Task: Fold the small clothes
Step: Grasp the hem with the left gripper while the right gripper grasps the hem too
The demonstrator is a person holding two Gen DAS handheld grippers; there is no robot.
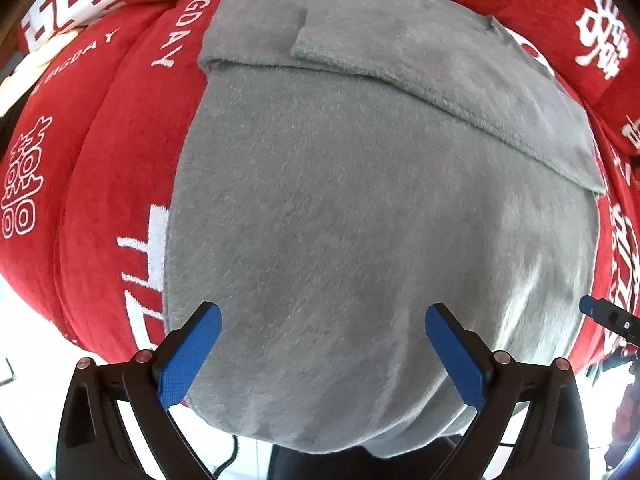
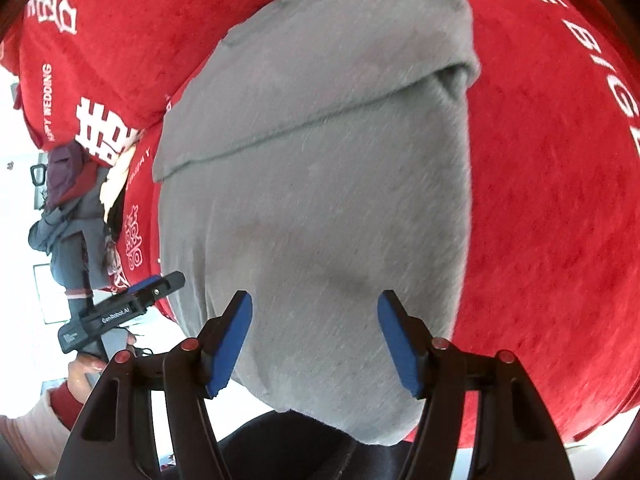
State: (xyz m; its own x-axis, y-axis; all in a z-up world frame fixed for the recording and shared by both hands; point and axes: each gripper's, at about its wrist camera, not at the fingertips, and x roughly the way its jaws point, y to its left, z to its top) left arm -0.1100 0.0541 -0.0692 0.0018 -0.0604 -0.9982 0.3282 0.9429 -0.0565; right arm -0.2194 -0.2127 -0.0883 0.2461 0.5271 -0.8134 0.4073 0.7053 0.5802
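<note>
Grey fleece garment (image 1: 360, 200) lay spread flat on a red blanket (image 1: 108, 160) with white characters and letters printed on it. Its far part was folded over, so a second layer with a straight edge crossed the cloth from side to side, and a smaller flap lay on top of that layer. The near edge of the garment hung a little over the edge of the blanket.

The left gripper (image 1: 322, 354) pointed down over the near part of the garment. Its blue pads (image 1: 188, 360) stood wide apart and nothing was between them; whether the tips touched the cloth I could not tell.

The right gripper (image 2: 314, 346) also stood over the near part of the garment, more from the side. Its jaws were open too and held nothing. In the right wrist view the left gripper appeared at the left edge of the garment, held by a hand (image 2: 82, 376) in a red cuff.
</note>
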